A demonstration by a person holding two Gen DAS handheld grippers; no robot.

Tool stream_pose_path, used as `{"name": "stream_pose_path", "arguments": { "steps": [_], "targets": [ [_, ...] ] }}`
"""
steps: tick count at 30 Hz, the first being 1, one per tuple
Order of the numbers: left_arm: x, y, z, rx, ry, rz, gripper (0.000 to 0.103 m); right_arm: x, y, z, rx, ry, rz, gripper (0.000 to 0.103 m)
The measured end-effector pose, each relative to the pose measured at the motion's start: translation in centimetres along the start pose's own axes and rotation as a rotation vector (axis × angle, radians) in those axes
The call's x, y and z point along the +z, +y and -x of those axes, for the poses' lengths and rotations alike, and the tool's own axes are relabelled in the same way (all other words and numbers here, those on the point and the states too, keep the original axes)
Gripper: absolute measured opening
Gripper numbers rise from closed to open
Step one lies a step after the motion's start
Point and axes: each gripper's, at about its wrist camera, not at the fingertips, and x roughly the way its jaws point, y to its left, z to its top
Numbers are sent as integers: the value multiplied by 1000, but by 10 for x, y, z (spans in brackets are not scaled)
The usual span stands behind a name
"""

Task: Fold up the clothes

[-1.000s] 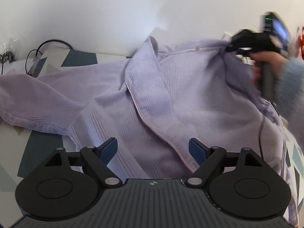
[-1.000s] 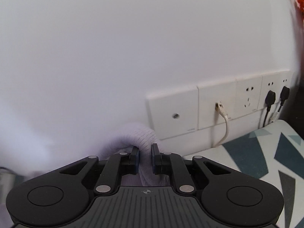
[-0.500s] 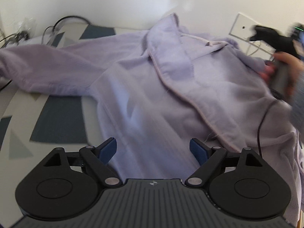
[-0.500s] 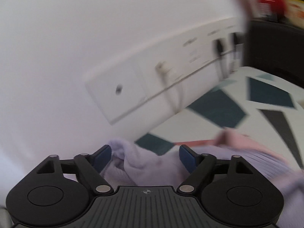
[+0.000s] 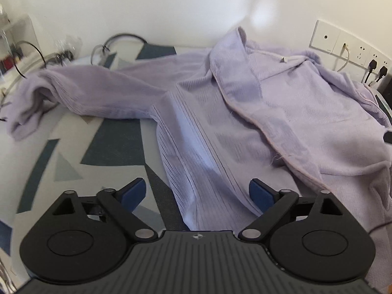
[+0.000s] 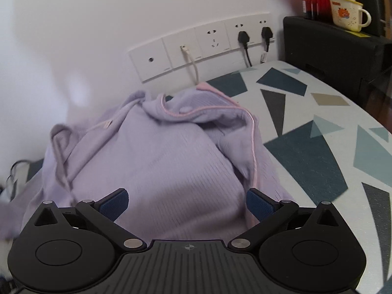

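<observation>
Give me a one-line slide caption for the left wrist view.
Open left gripper hovering over a lilac garment spread on a patterned tabletop.

left gripper point(image 5: 198, 193) spread wide, right gripper point(image 6: 187, 202) likewise

No legible text or brand anywhere; only a cartoon print on the cream mug point(image 6: 348, 13), its small lettering too blurred to read
</observation>
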Motion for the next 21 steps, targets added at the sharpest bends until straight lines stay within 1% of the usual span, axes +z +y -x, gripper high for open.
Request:
{"name": "stream_pose_path", "arguments": {
  "steps": [2,7,12,14,18,21],
  "targets": [
    [-3,-3,10,19,-15,-2,96,-3,-5,10,40,14,5,102],
    [-23,-5,27,27,-16,0,96,-15,-17,32,97,26,25,102],
    [-48,-15,41,-5,-15,-15,96,-32,-33,46,151,73,43,102],
    [-57,-20,46,-17,-15,-22,97,-40,-40,56,160,80,63,102],
    [-60,-27,42,-43,-15,-21,97,-60,-56,81,158,74,83,102],
    [-61,-29,46,-71,-35,-19,97,-78,-71,96,125,81,66,102]
  ]
}}
